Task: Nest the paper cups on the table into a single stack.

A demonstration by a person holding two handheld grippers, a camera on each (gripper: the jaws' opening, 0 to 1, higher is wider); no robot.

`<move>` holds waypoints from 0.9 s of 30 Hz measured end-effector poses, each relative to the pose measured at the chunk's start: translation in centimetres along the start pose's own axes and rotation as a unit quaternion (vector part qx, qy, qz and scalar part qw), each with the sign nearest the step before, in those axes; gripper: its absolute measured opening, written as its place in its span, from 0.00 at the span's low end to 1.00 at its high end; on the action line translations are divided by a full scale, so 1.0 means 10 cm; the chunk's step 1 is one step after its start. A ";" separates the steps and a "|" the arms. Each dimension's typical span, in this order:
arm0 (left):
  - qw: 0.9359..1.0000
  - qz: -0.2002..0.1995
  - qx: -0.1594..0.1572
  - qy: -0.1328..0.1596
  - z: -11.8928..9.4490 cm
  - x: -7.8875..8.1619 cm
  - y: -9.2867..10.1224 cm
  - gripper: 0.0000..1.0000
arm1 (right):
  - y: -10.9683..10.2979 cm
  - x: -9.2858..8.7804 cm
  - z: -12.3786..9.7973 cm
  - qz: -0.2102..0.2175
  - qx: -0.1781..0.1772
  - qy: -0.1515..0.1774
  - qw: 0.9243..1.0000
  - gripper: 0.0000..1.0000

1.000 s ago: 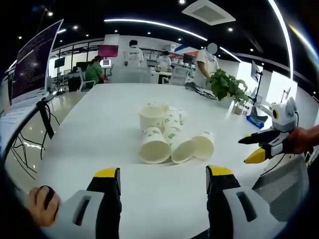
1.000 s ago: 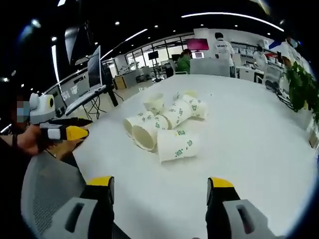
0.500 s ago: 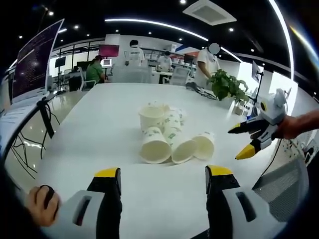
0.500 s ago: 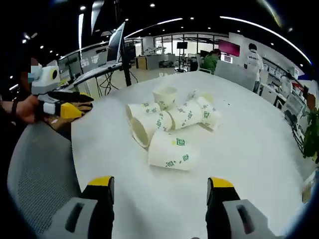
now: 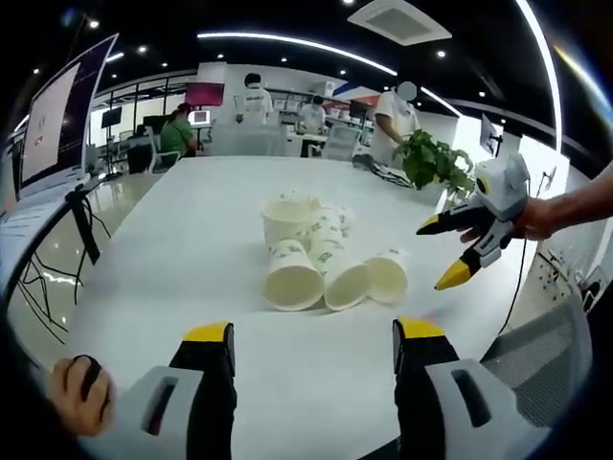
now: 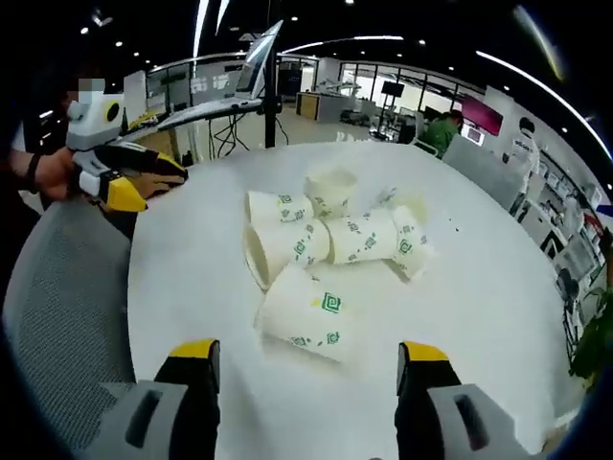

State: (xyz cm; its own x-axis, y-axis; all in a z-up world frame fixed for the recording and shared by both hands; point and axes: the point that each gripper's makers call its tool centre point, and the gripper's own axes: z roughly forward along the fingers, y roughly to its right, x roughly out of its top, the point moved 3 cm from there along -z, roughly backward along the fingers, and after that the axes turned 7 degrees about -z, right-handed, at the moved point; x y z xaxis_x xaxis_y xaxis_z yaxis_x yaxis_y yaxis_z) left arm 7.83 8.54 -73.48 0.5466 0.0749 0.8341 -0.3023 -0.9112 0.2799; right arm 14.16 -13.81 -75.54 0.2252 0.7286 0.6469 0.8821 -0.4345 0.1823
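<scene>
While both grippers hover above the white table (image 5: 172, 240), the paper cups (image 5: 326, 259) sit in a loose cluster near the middle of the tabletop, untouched by either tool.

Left gripper view: the left gripper (image 5: 311, 350) rises from the bottom edge with its two yellow-tipped jaws set wide apart and nothing between them. Beyond the jaws, one upright cup (image 5: 285, 222) stands at the far side of the cluster. Three cups lie on their sides in front of it with their open mouths facing the camera, their rims touching or nearly touching. Further cups lie behind these, partly hidden. The right gripper (image 5: 442, 251) enters from the right edge, held in a hand (image 5: 536, 218), with its jaws spread and pointing toward the cluster; it is near the cups but apart from them. A potted plant (image 5: 433, 161) stands at the far right edge of the table.

Right gripper view: the right gripper (image 6: 306, 359) shows its jaws parted and empty. The nearest cup (image 6: 305, 324) lies on its side just ahead of the jaws, at the cluster's near edge. The left gripper (image 6: 134, 177) appears at upper left, jaws separated, clear of the cups. A grey mesh chair (image 6: 57, 307) sits at the table's edge on the left.
</scene>
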 end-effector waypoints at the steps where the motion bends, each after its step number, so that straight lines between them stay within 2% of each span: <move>1: 1.000 0.000 0.000 0.001 0.00 0.00 -0.01 0.65 | 0.04 0.01 0.03 -0.003 0.002 0.001 1.000 0.75; 4: 1.000 -0.001 0.001 0.001 0.00 0.00 -0.01 0.65 | 0.11 0.05 0.07 -0.009 0.007 0.005 1.000 0.75; 11: 1.000 -0.002 0.001 0.003 0.02 0.00 -0.03 0.65 | 0.23 0.06 0.19 -0.045 0.020 -0.009 0.999 0.74; 16: 1.000 -0.004 0.000 0.003 0.01 0.00 -0.03 0.65 | 0.24 0.13 0.20 -0.090 0.034 -0.025 0.995 0.69; 19: 1.000 -0.005 -0.001 0.002 0.01 0.00 -0.02 0.65 | 0.26 0.14 0.21 -0.124 0.049 -0.038 0.990 0.68; 22: 1.000 -0.005 -0.002 0.003 0.00 0.01 -0.01 0.65 | 0.31 0.10 0.25 -0.168 0.067 -0.061 0.982 0.68; 27: 1.000 -0.001 -0.004 0.001 0.02 0.00 -0.01 0.64 | 0.28 0.12 0.31 -0.210 0.089 -0.079 0.970 0.68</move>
State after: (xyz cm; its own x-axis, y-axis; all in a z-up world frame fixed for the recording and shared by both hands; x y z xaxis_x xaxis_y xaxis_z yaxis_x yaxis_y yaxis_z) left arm 8.01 8.57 -73.65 0.5454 0.0786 0.8345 -0.3069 -0.9077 0.2861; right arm 18.19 -12.51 -76.58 -0.1218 0.8998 0.4189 0.9639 0.0065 0.2663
